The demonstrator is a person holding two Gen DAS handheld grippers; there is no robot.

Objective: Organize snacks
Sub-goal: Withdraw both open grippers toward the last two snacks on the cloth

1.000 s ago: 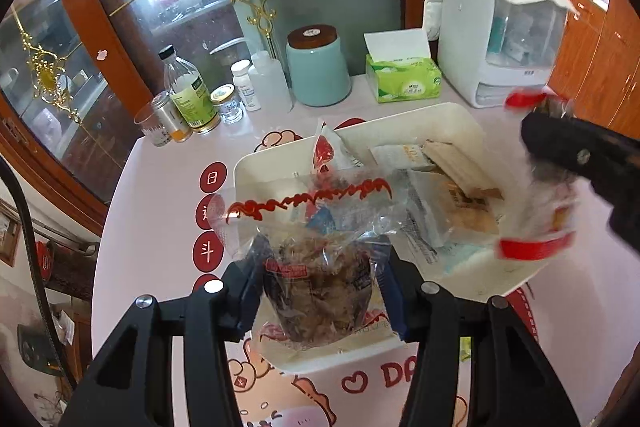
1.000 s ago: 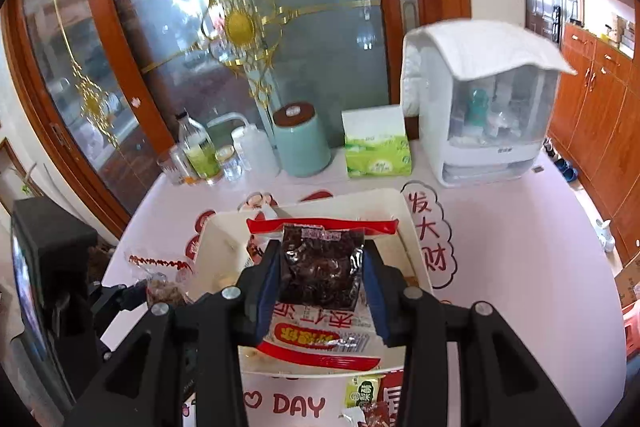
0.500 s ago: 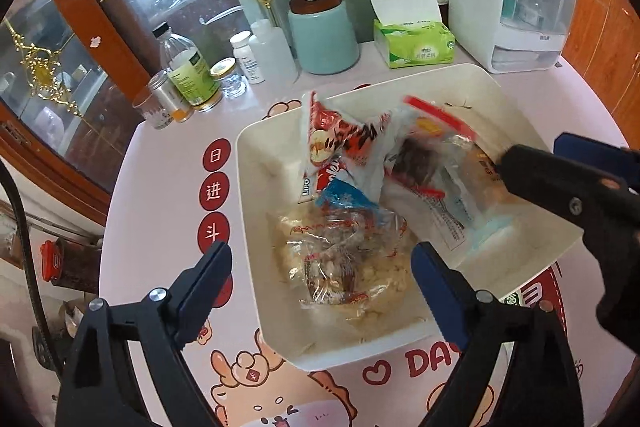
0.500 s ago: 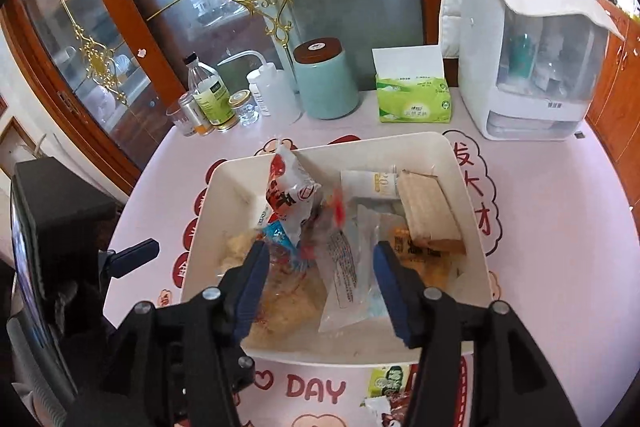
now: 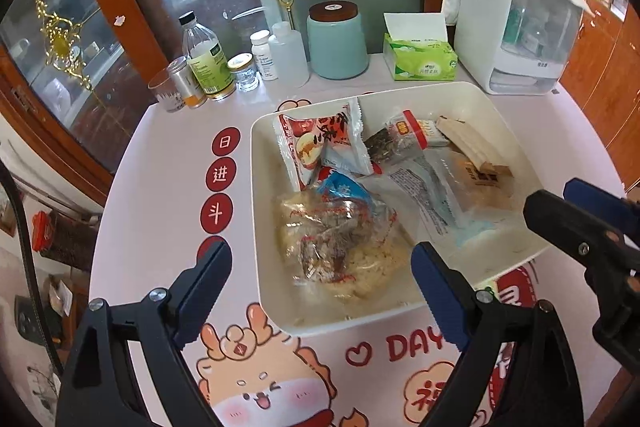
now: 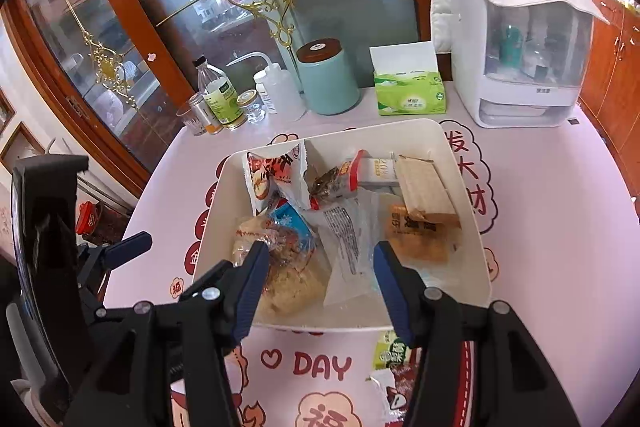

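A white tray [image 5: 264, 279] [image 6: 478, 239] on the pink table holds several snack packets. A clear bag of brown snack [image 5: 332, 247] [image 6: 280, 255] lies at its near left, on a bag of pale crisps. A red and white packet [image 5: 320, 143] [image 6: 276, 175] stands at the back left. A dark snack bag with a red band [image 5: 396, 139] [image 6: 340, 179] lies at the back middle. A wafer pack [image 5: 472, 143] [image 6: 424, 183] lies at the right. My left gripper [image 5: 322, 275] is open and empty above the tray's near edge. My right gripper [image 6: 318, 275] is open and empty over the tray.
Bottles and jars [image 5: 208, 63], a teal canister [image 5: 338, 43], a green tissue box [image 5: 420, 59] and a white appliance [image 5: 516, 23] line the table's back. Small packets [image 6: 394, 351] lie on the table in front of the tray. The right gripper's body [image 5: 592, 251] shows at right.
One second ago each gripper held a snack bag above the tray. Both have opened, the bags now lie in the tray, and both grippers have drawn back.
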